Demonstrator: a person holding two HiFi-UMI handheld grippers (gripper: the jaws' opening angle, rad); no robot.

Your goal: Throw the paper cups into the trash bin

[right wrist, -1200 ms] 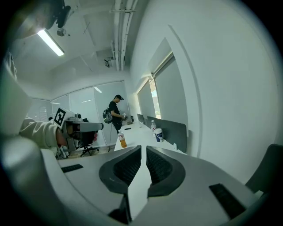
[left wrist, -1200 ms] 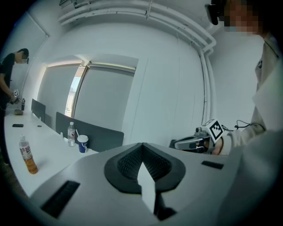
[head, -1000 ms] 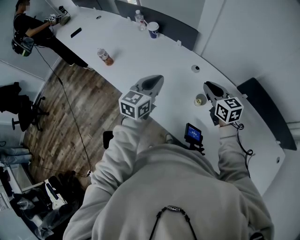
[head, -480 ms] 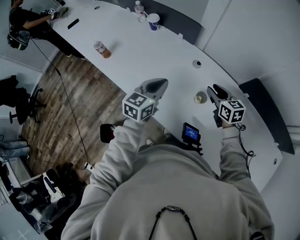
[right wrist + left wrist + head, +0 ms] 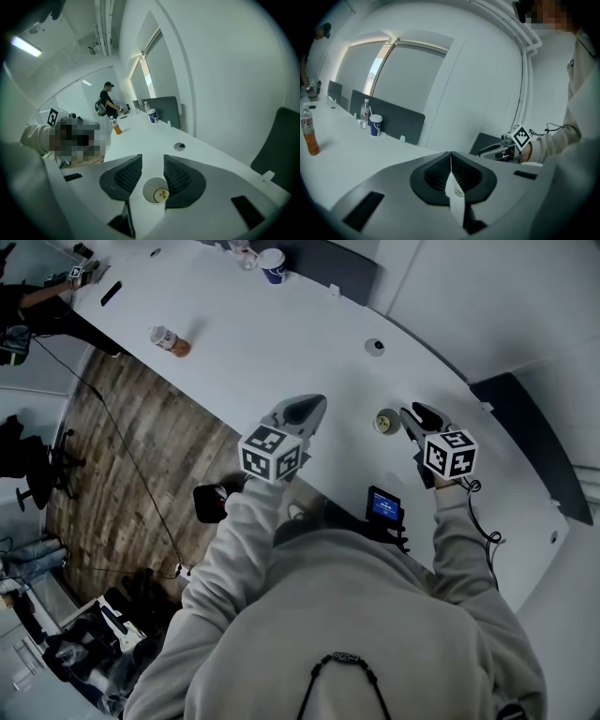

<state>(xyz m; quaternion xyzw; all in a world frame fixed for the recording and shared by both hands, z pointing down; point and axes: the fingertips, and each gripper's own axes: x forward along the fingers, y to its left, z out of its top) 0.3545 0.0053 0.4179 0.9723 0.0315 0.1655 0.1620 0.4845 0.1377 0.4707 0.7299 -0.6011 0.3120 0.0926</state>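
Closest to the person, the left hand-held gripper (image 5: 305,410) hung over the near edge of the counter (image 5: 281,352). Its jaws were pressed flat together, with no cup between them. Beside it, the right hand-held gripper (image 5: 411,415) had its jaws spread wide. A white paper cup (image 5: 385,421) stood upright on the counter just ahead of its tips, close to that same near edge. In the right gripper view the cup sat low in the gap between the jaws, mouth up, with a small dreg at the bottom. As far as I could judge, neither pad was touching it.

Further along, a round grommet (image 5: 374,347) was set into the counter. An orange drink bottle (image 5: 169,340) stood near the long edge on the floor side. At the far end, a blue paper cup (image 5: 272,263) stood by the back edge next to a clear bottle (image 5: 246,256), and another person (image 5: 108,101) was busy there.

To my eye the job had hardly begun. No cup was held, and I saw no trash bin anywhere. The white cup was lined up but not yet gripped, then it had to be carried off and dropped. The blue cup looked like the next one.
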